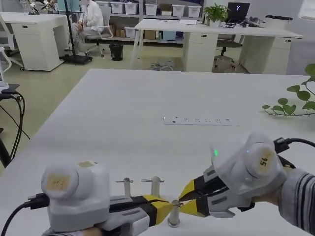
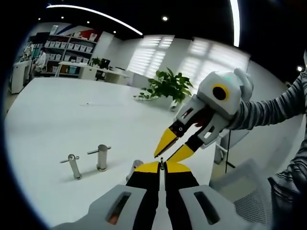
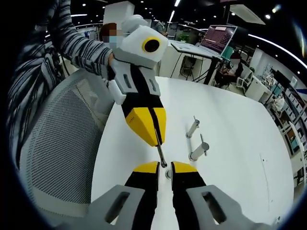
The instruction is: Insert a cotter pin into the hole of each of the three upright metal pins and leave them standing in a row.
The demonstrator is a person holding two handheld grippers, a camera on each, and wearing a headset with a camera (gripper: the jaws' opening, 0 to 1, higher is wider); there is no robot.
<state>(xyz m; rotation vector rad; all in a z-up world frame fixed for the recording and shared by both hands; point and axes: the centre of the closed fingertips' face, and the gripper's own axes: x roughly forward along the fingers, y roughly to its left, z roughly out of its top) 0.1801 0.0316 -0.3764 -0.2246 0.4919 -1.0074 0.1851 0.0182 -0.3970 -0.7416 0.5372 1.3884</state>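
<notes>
Nearest metal pin [image 1: 173, 220] upright. Just over its head, left gripper [image 1: 168, 203] clenched on a cotter pin [image 3: 161, 154]; right gripper [image 1: 181, 200] opposite, jaws parted, empty. Behind it, second metal pin [image 1: 155, 186] and third metal pin [image 1: 127, 187], both cottered. Power strip [image 1: 197, 120] far beyond.

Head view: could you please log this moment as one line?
left gripper shut on cotter pin | right gripper open by front pin | back pins pinned

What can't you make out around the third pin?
Third metal pin: hole hidden by the grippers' yellow tips in the head view.
Right gripper: whether it clamps that pin is unclear in its own view.
Cotter pin in the left gripper: too thin to see if it is in the hole.
</notes>
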